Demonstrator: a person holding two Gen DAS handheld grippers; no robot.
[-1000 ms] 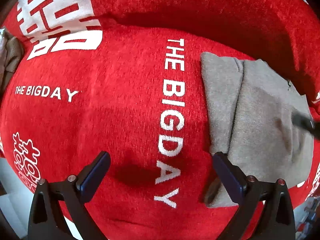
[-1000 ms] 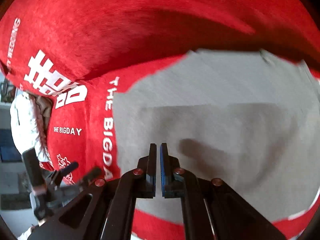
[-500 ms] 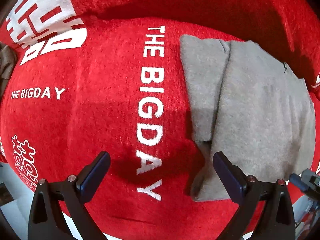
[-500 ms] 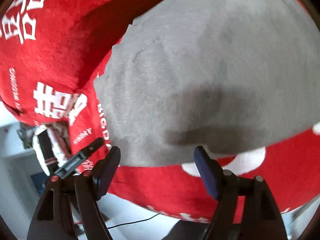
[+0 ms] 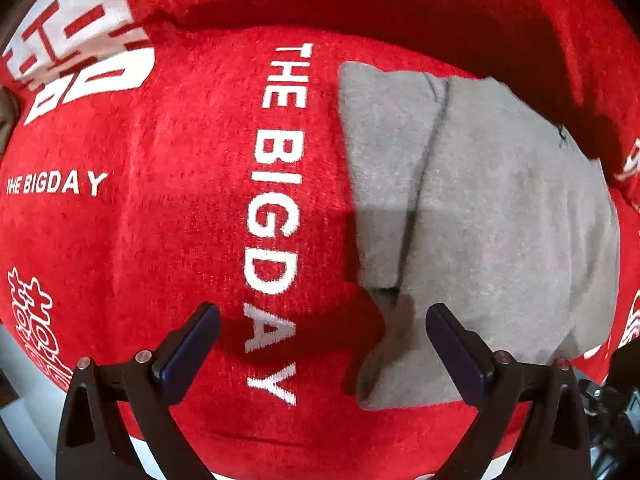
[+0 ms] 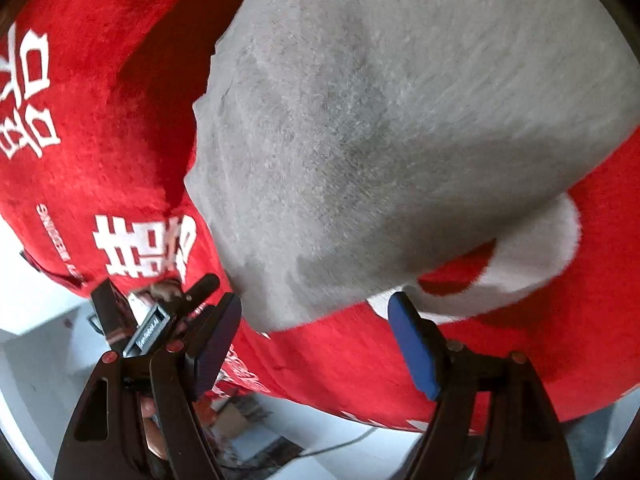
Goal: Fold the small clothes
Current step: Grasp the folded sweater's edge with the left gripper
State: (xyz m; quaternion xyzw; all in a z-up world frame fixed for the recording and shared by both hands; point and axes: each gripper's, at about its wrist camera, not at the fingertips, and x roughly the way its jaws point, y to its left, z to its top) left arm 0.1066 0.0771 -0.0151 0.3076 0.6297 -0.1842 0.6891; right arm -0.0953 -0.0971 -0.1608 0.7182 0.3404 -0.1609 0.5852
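Observation:
A grey garment [image 5: 488, 216] lies folded on a red blanket [image 5: 160, 208] printed with white "THE BIGDAY" lettering. Its left part is folded into a narrower strip. My left gripper [image 5: 322, 338] is open and empty, hovering over the blanket at the garment's near left corner. In the right wrist view the grey garment [image 6: 400, 120] fills the upper part. My right gripper [image 6: 316, 328] is open and empty, just off the garment's near edge, above the blanket [image 6: 100, 120].
The blanket rises into a fold behind the garment [image 5: 400, 4]. The left gripper's body [image 6: 160, 320] shows at the lower left of the right wrist view. Light floor [image 6: 48, 360] lies below the blanket's edge.
My right gripper opened from shut and pulled back to the garment's near edge. My left gripper shifted right towards the garment, staying open. The garment lies still.

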